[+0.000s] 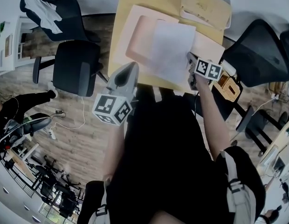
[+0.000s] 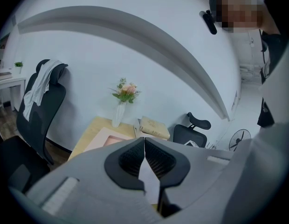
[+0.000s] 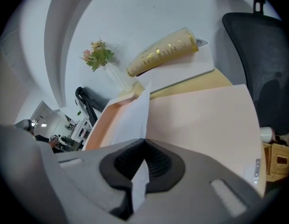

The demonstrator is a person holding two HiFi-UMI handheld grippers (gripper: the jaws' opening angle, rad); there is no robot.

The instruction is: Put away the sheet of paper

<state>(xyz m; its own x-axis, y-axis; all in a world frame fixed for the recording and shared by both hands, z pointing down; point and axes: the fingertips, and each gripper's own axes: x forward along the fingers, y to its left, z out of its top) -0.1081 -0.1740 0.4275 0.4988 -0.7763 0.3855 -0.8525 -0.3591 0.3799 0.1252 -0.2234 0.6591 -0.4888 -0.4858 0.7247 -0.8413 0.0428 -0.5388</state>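
Dim, cool-toned light throughout, with heavy fisheye bending, dark vignetted corners and soft, blurred edges.

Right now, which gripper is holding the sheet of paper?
The right gripper, shut on the sheet of paper; the left gripper is shut too, but apart from it.

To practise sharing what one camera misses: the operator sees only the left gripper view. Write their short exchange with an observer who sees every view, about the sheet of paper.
Operator: Where is the sheet of paper?
Observer: The sheet of paper is over the pink tray on the desk.
Operator: Is the right gripper holding it?
Observer: Yes. The right gripper has its fingers shut on the sheet's edge.
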